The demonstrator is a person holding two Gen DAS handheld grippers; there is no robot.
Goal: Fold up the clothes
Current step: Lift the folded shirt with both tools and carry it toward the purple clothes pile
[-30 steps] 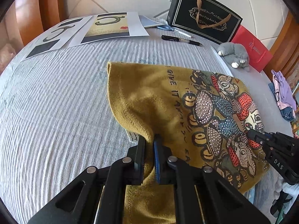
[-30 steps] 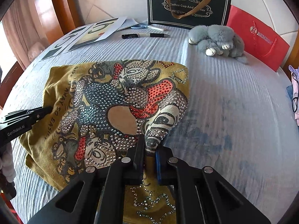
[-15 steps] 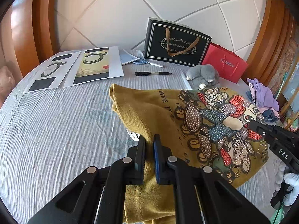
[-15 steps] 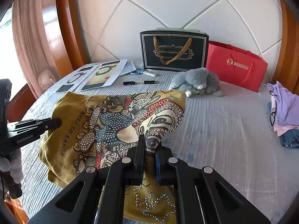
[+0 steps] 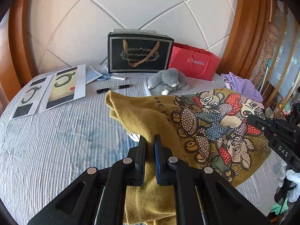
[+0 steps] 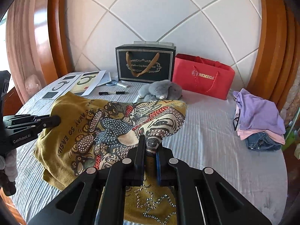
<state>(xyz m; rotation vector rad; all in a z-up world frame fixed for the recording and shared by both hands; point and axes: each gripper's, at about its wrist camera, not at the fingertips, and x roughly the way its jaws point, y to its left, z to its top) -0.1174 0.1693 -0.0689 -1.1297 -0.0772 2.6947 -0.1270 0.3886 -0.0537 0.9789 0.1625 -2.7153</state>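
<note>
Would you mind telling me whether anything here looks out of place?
Nothing looks damaged or spilled. Both grippers, left and right, pinch the mustard shirt; a plush toy and pen lie loose on the bed.

A black gift bag (image 6: 145,64) and a red gift bag (image 6: 203,76) stand side by side against the white quilted headboard (image 6: 159,18). A grey plush toy (image 6: 161,91) lies just in front of them. A black pen (image 6: 113,93), scissors (image 5: 112,77) and printed sheets (image 5: 48,91) lie on the striped bed (image 5: 46,140).
</note>
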